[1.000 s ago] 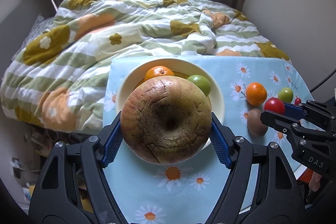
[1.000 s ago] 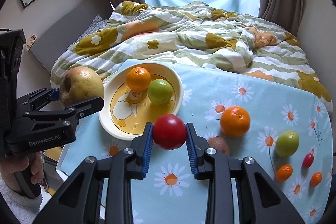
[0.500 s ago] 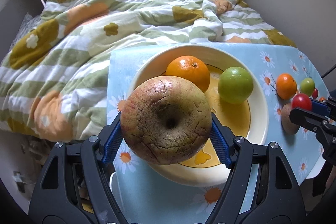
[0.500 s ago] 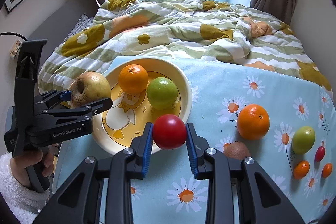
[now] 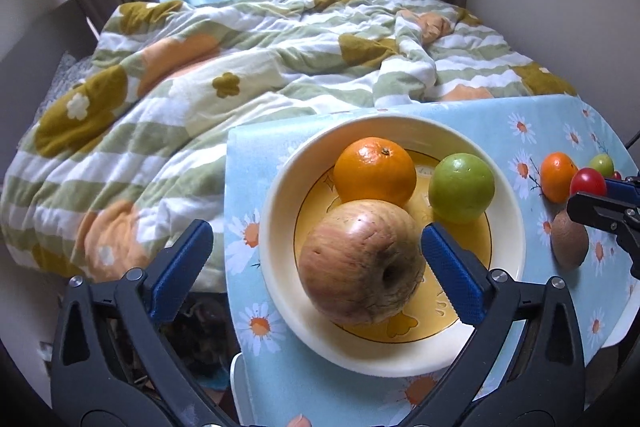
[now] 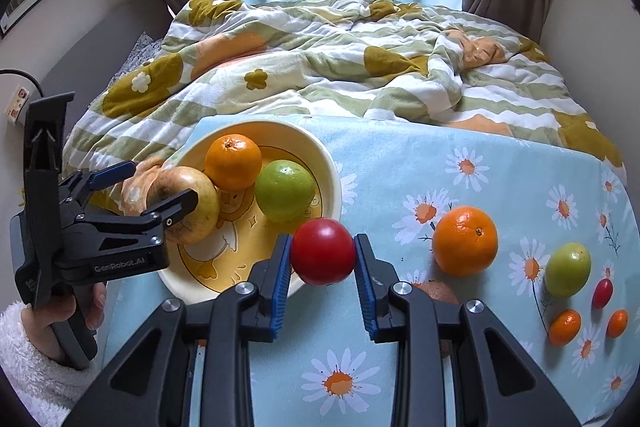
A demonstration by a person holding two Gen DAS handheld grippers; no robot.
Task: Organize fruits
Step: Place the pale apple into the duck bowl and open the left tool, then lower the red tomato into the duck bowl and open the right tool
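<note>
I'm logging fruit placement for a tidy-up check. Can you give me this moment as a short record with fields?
bowl: on the daisy cloth
in bowl: orange, green apple, big apple
left gripper: jaws have just opened, pads clear of the big apple
right gripper: shut on red tomato, beside the bowl's rim
still on cloth: large orange, green fruit, brown kiwi, several small fruits

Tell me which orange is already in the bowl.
The orange at the bowl's far side, touching the green apple. The other big orange sits on the cloth.
</note>
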